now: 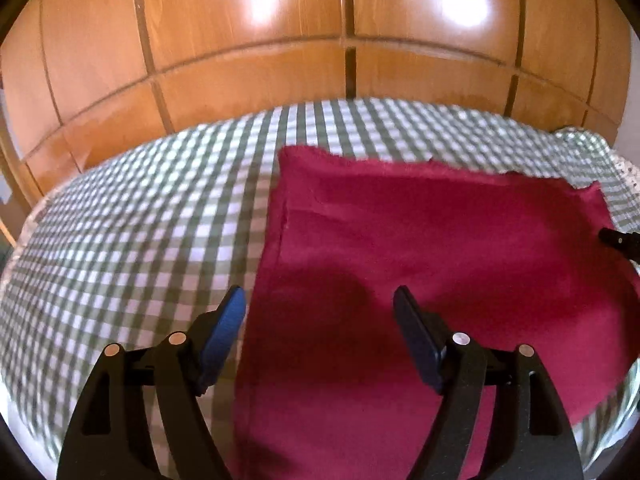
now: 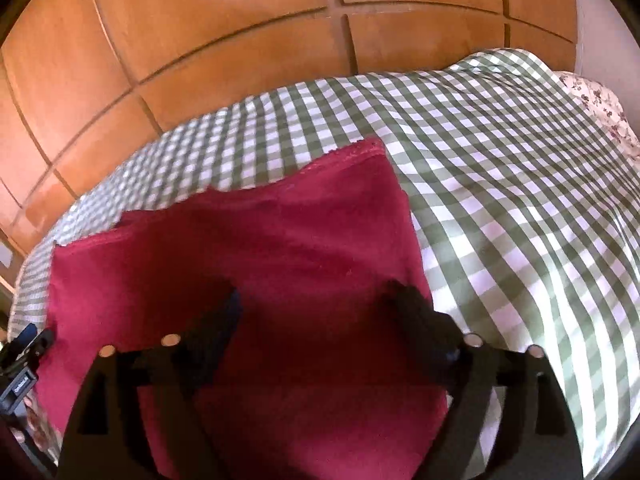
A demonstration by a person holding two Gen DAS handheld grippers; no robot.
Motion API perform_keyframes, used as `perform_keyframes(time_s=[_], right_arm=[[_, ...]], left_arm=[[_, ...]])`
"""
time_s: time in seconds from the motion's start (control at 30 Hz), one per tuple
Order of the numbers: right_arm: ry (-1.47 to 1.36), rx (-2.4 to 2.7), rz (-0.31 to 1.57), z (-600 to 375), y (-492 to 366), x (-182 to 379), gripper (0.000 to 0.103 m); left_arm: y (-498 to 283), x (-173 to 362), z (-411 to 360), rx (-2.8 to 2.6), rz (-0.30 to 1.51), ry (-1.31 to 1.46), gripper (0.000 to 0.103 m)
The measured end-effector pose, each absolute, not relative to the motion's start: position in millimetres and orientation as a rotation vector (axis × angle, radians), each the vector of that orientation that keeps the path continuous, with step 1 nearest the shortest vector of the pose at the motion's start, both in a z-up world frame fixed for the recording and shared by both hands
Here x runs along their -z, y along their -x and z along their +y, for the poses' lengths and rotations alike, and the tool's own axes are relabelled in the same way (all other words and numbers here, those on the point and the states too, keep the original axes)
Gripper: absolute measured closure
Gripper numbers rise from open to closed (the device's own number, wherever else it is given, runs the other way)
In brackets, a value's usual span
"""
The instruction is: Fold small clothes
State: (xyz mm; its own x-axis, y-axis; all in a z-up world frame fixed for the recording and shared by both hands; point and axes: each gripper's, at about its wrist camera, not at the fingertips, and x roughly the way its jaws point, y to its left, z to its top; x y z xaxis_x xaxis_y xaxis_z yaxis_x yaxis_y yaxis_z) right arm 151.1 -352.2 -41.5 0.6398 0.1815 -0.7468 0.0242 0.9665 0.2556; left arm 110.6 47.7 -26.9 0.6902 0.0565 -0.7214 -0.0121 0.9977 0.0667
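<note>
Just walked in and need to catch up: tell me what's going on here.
A person is folding a dark red cloth that lies spread on a green-and-white checked bedcover, using two hand-held tongs. The left tongs hang open over the cloth's left edge, one finger above the bedcover and one above the cloth. The right tongs hang open over its right side. Neither grips the cloth. A wooden wardrobe stands behind.

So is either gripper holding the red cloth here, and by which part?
Nothing is held. The left gripper and the right gripper both stand open over the red cloth, which lies flat on the checked sheet.
</note>
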Motion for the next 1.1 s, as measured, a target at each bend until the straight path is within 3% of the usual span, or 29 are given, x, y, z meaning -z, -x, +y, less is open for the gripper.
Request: perform_keyframes(time_s=[0.1, 0.23, 0.43, 0.6, 0.77, 0.9, 1.0, 1.1], right_arm=[[-0.277, -0.044, 0.86, -366.0, -131.0, 33.3, 0.009], [-0.343, -0.034, 0.908, -388.3, -108.9, 44.5, 0.009], [-0.445, -0.106, 0.931, -397.3, -74.4, 54.9, 0.016], [-0.478, -0.186, 0.953, -381.8, -62.7, 57.2, 0.035], [-0.448, -0.175, 0.966, -371.9, -59.5, 58.3, 0.043], [-0.457, -0.116, 0.966, -380.5, -56.5, 61.3, 0.074], [-0.454, -0.11, 0.959, -381.2, -53.3, 55.8, 0.082], [-0.443, -0.104, 0.965, -379.5, -53.3, 51.3, 0.081]], left_arm=[[-97.4, 14.7, 48.0, -0.036, 0.784, -0.046, 0.023], [-85.2, 6.5, 46.0, -0.01, 0.78, -0.019, 0.023], [-72.6, 3.4, 38.2, 0.01, 0.774, -0.014, 0.023], [-67.4, 2.6, 32.9, 0.027, 0.772, -0.018, 0.023], [-65.0, 5.3, 28.0, 0.053, 0.78, -0.019, 0.023], [-66.8, 11.9, 24.9, 0.077, 0.802, -0.005, 0.023], [-69.9, 17.2, 22.2, 0.091, 0.818, -0.001, 0.023], [-72.8, 21.7, 18.4, 0.101, 0.827, -0.011, 0.023]])
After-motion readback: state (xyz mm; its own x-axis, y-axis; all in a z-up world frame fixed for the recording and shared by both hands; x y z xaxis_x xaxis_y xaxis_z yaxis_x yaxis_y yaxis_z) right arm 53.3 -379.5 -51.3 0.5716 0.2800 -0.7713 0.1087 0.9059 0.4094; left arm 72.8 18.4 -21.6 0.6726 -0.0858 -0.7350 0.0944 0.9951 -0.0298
